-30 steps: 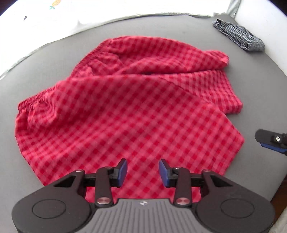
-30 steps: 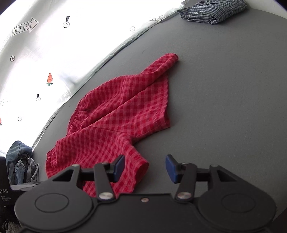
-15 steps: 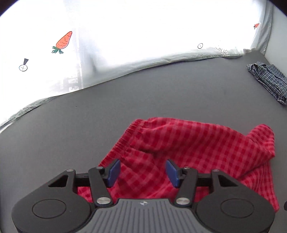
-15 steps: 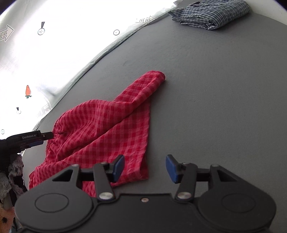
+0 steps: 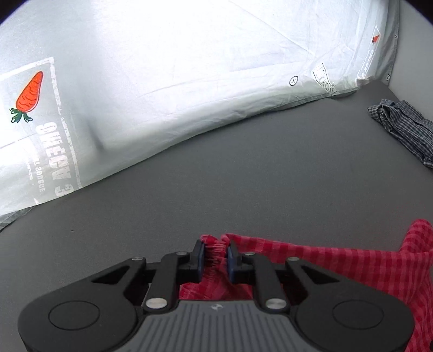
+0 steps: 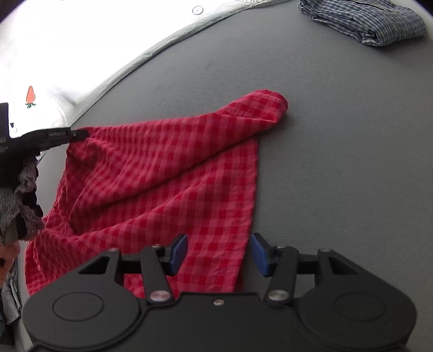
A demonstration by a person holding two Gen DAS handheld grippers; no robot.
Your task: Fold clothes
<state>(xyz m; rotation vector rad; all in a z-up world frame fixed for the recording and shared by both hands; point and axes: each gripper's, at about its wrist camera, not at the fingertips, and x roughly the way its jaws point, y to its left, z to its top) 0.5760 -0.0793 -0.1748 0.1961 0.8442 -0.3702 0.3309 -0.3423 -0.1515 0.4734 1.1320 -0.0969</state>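
On the grey table [image 6: 338,113], the red checked shorts [image 6: 162,173] are spread loosely, with one leg drawn out to a point toward the far side and the cloth rumpled rather than squared, so the folding is judged to be barely begun: no clean fold is seen yet, and the smoothing, the halving and the setting aside are all left. A blue checked garment [image 6: 362,19] is seen already folded at the far edge of the table, well apart from the shorts, which suggests one piece has been finished. The gathered waistband [image 5: 215,250] is pinched between the narrowed jaws of the left gripper [image 5: 215,257], at the edge of the shorts nearest the white printed sheet [image 5: 189,67]. The right gripper [image 6: 219,253] is held wide over the near hem, with cloth lying between and below its pads but nothing clamped. Compared with half a second before, the left gripper, then spread above the waistband, has been closed on it, and the right gripper has been brought nearer the hem, its opening unchanged.
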